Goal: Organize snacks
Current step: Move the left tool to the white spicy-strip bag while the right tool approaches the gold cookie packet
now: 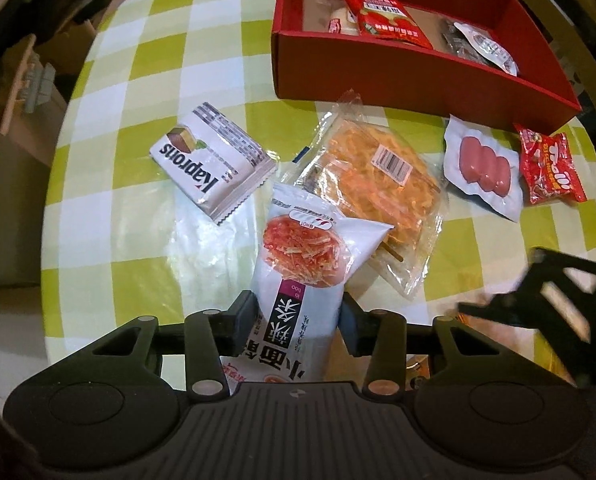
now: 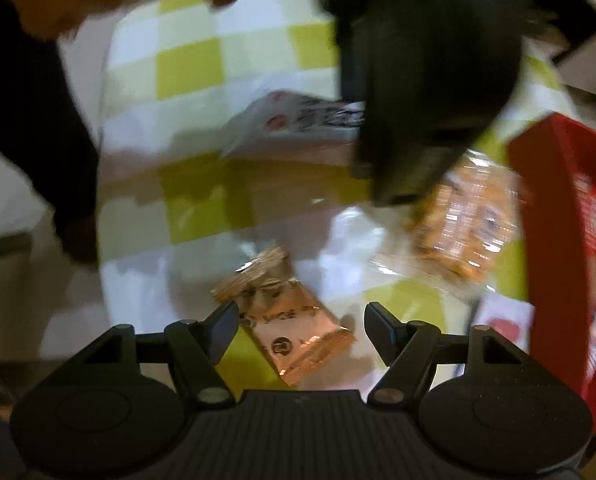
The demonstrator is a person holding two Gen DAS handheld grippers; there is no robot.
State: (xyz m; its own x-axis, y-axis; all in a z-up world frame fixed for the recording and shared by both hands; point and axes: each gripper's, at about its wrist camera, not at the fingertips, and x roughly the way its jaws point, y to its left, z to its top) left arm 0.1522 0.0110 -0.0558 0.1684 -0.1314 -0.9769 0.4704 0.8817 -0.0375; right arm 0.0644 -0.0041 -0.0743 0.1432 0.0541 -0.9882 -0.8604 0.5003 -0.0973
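The left hand-held gripper [image 1: 298, 316] is clamped across the light, soft, slippery noodle packet [image 1: 298, 264] at mid-body, the firmest hold; the right hand-held gripper [image 2: 300, 326] stands apart.

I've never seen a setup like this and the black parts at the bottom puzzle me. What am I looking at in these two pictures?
A person holds two hand grippers, each with a camera looking along its fingers. The left view shows the left gripper shut on a white noodle-snack packet, above a green-checked tablecloth with a white Kaprons wafer pack, a clear bag of orange snacks and a red cardboard box. The blurry right view shows the right gripper open over a shiny copper-coloured foil packet.
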